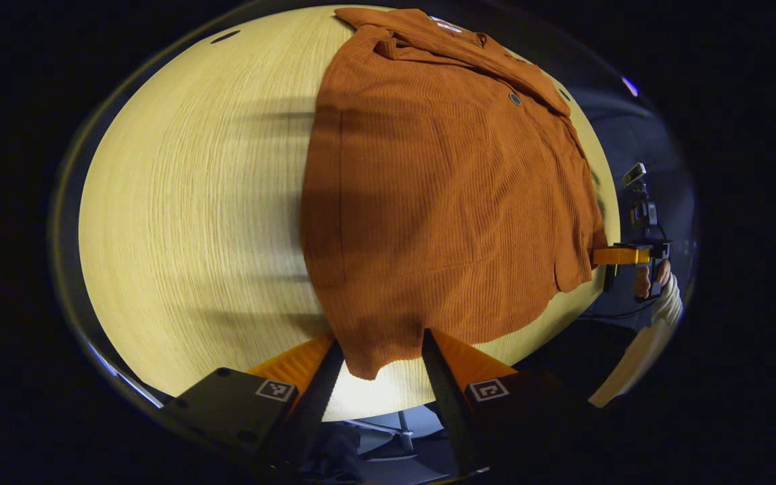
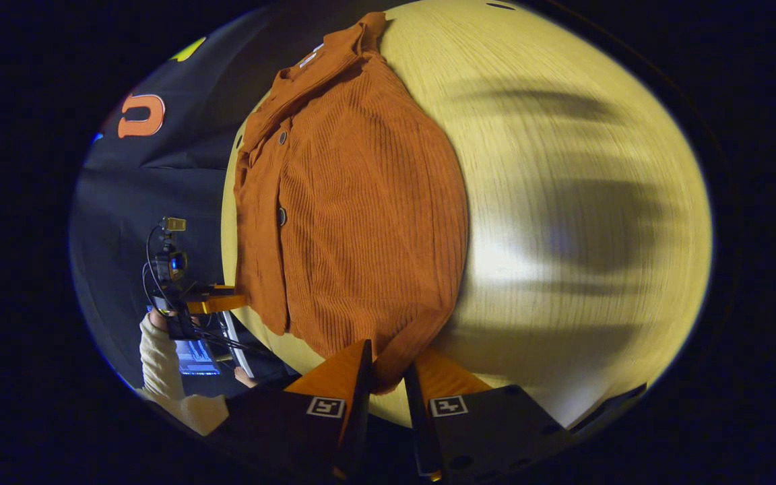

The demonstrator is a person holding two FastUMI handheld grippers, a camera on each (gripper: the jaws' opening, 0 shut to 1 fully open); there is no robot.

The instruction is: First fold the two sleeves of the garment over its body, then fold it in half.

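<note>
I see the shirt (image 1: 448, 202) lying flat on the table (image 1: 186, 222), sleeves already over its body. My left gripper (image 1: 381, 367) is spread wide around one hem corner, not pinching it. My right gripper (image 2: 388, 370) is clenched on the other corner.

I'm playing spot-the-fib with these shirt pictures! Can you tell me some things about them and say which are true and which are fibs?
1. The garment is orange-brown. True.
2. It lies on the floor. False: it lies on a light wooden table.
3. The left gripper has its fingers wide apart with a corner of the hem between them. True.
4. The garment has a zip. False: it has dark buttons.
5. The right gripper has a bit of the cloth between its fingers. True.
</note>
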